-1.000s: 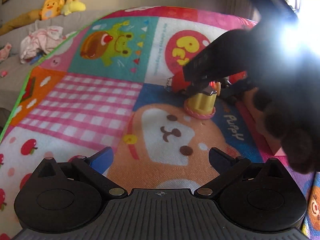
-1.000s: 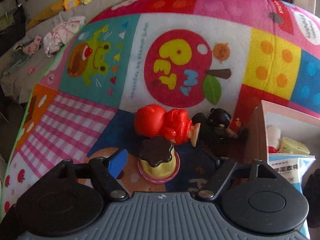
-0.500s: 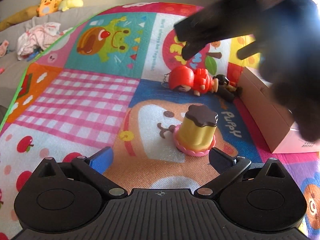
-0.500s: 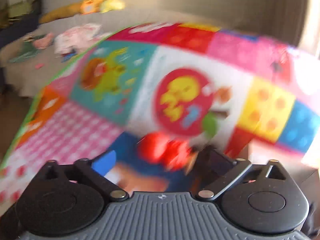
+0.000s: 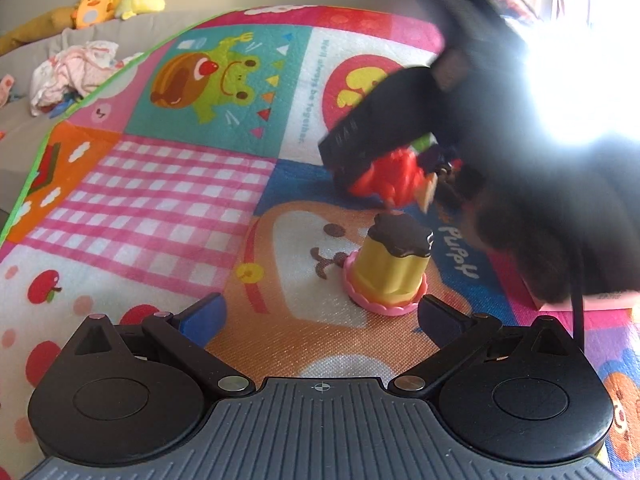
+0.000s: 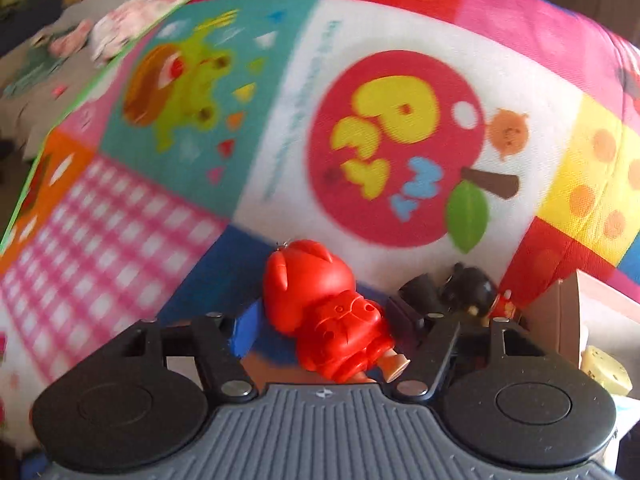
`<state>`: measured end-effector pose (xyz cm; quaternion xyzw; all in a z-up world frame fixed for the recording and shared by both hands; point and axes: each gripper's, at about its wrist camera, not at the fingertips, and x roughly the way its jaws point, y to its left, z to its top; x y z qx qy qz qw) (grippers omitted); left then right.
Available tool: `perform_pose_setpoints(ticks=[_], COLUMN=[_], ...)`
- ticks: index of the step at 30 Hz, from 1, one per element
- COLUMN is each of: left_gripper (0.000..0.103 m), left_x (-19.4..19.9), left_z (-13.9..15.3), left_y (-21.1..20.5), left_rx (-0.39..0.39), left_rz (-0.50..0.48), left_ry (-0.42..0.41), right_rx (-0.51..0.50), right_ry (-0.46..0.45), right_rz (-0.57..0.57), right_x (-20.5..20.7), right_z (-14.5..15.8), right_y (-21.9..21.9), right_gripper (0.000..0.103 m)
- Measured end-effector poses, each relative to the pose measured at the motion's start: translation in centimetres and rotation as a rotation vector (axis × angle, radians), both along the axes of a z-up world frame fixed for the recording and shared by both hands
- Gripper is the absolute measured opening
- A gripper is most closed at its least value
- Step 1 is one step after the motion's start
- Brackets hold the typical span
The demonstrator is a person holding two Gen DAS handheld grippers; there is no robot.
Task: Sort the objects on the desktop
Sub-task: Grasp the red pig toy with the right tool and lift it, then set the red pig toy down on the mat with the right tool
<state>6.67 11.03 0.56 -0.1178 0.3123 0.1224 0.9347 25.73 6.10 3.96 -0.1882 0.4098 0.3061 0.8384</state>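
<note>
My right hand-held gripper (image 6: 324, 324) straddled the red figure (image 6: 320, 312) lying on the mat (image 6: 160, 220), fingers spread, not clamping. My left hand-held gripper (image 5: 320, 316) gaped wide, the pudding toy (image 5: 390, 270) standing just ahead.

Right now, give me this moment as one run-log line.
right gripper: open, straddling red figure | left gripper: open, near pudding toy | box: right of figures

Glossy plastic red figurine (image 6: 320, 312) — woven cloth mat (image 5: 160, 200).
</note>
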Motion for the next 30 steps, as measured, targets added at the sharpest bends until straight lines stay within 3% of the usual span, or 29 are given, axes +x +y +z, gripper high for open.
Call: perform_pose_setpoints(ticks=[4, 9, 13, 18, 21, 25, 26, 27, 28, 30], left_gripper=[0.103, 0.103, 0.103, 0.103, 0.103, 0.103, 0.102, 0.101, 0.096, 0.08], left_x=[-0.1, -0.2, -0.2, -0.2, 1.0, 3.1, 3.4, 3.9, 4.2, 4.9], left_z=[0.0, 0.0, 0.0, 0.7, 0.9, 1.0, 1.1, 1.1, 1.2, 1.2], left_y=[0.0, 0.1, 0.2, -1.5, -3.7, -5.2, -5.2, -5.3, -5.3, -5.3], left_rx=[-0.006, -0.02, -0.024, 0.047, 0.101, 0.159, 0.165, 0.173, 0.181, 0.196], left_rz=[-0.016, -0.026, -0.017, -0.039, -0.131, -0.129, -0.123, -0.114, -0.108, -0.096], left_ry=[-0.009, -0.021, -0.029, -0.086, -0.06, -0.021, -0.016, -0.009, -0.004, 0.011], right_rx=[-0.014, 0.117, 0.211, 0.147, 0.114, 0.142, 0.154, 0.166, 0.184, 0.218], right_ry=[-0.02, -0.116, -0.095, -0.083, -0.079, -0.06, -0.069, -0.08, -0.09, -0.094], right_rz=[0.058, 0.028, -0.03, -0.129, -0.176, -0.242, -0.245, -0.25, -0.255, -0.264], right_x=[-3.4, -7.7, -10.4, -15.2, -17.0, -17.3, -17.5, -17.7, -17.9, -18.4], right_z=[0.7, 4.9, 6.7, 4.6, 2.2, -0.4, -0.5, -0.8, -0.9, -1.3], right_y=[-2.2, -8.6, -15.3, -22.6, -25.7, -27.8, -28.2, -28.5, -28.8, -29.5], right_gripper=[0.066, 0.066, 0.066, 0.066, 0.066, 0.068, 0.07, 0.08, 0.09, 0.095])
